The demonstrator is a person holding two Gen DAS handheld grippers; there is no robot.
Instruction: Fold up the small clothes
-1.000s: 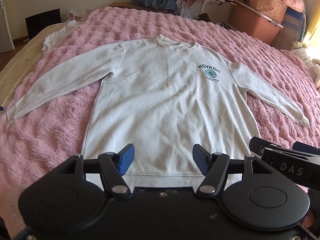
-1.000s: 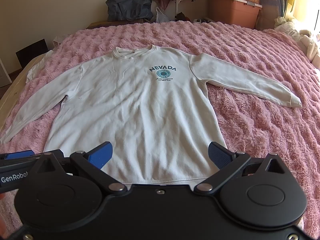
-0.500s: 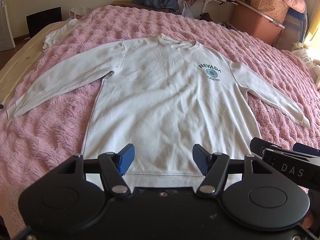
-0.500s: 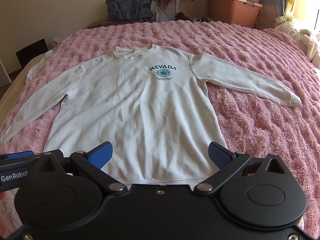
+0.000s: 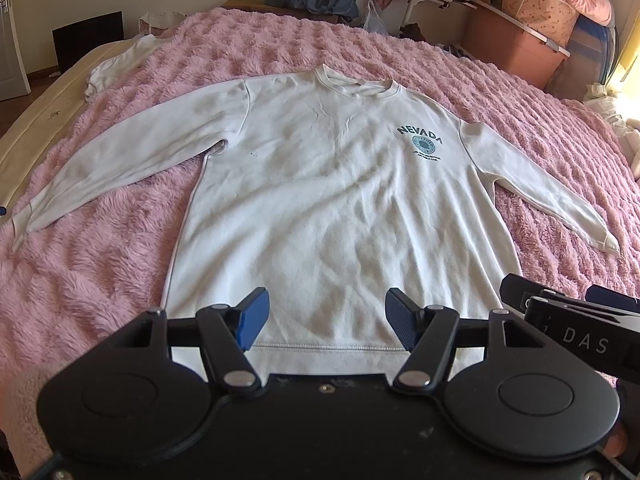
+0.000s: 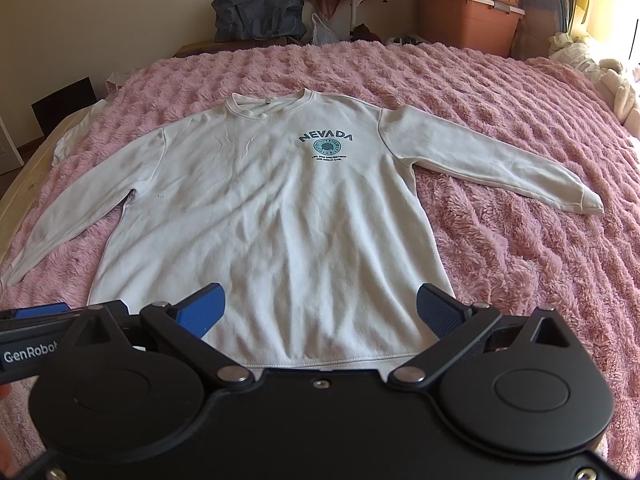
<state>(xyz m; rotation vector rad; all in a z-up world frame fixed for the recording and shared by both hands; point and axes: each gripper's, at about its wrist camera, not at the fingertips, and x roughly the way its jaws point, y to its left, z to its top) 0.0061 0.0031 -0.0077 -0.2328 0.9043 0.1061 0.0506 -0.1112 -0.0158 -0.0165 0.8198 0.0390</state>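
Note:
A white long-sleeved sweatshirt (image 5: 332,200) with a teal NEVADA print lies flat, front up, on a pink fluffy blanket (image 5: 100,280), both sleeves spread out; it also shows in the right wrist view (image 6: 280,220). My left gripper (image 5: 326,320) is open and empty, hovering over the sweatshirt's bottom hem. My right gripper (image 6: 320,314) is open wider and empty, also above the hem. Each gripper's body shows at the edge of the other's view.
Another white garment (image 5: 116,64) lies at the blanket's far left edge. Beyond the bed stand a dark blue bag (image 6: 258,14), a pinkish storage box (image 6: 468,24) and piled bedding. Pale items (image 6: 616,80) lie at the bed's right edge.
Both views have shifted very slightly; the sweatshirt sits a little lower in the left wrist view. Both grippers stay open and nothing was touched.

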